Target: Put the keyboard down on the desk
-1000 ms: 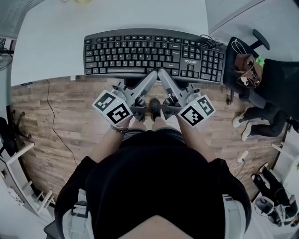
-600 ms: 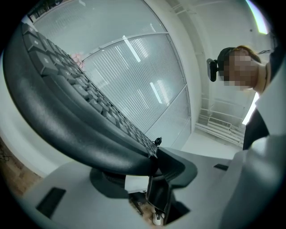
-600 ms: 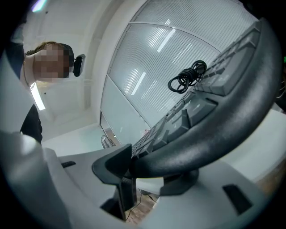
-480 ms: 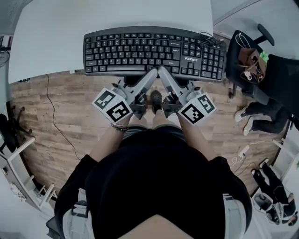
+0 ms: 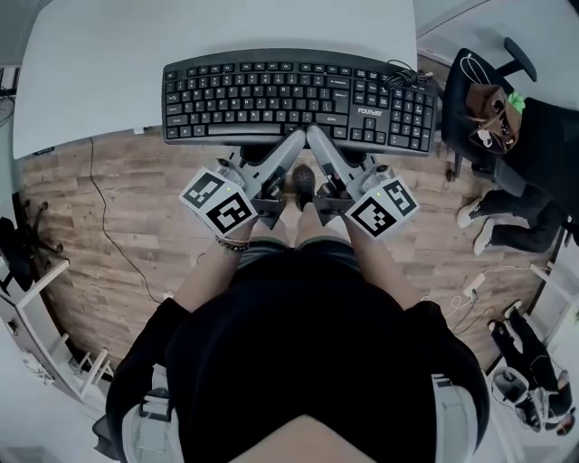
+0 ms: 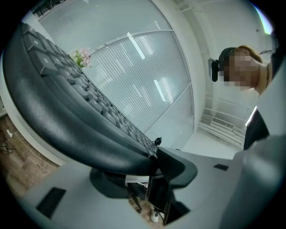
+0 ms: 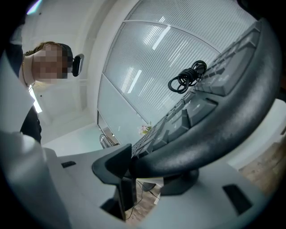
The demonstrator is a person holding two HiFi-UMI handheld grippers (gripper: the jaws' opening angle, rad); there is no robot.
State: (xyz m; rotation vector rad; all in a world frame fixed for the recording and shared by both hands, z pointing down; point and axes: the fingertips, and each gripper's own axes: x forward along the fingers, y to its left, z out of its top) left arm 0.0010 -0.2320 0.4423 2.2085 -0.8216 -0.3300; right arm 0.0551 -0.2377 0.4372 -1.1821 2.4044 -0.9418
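1. As judged mid-carry, pinched keyboard (image 5: pixel 298 99) by its near rim with left claw (image 5: pixel 293 138) and right claw (image 5: pixel 314 138) alike.
2. Held it over bench (image 5: pixel 226 27) near edge, seemingly not yet resting.
3. Needed next: lowering flat farther in, then spreading both claws.

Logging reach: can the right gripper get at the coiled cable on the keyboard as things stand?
Probably not: the right gripper grips the front of the keyboard, and the coiled cable sits at its far corner.
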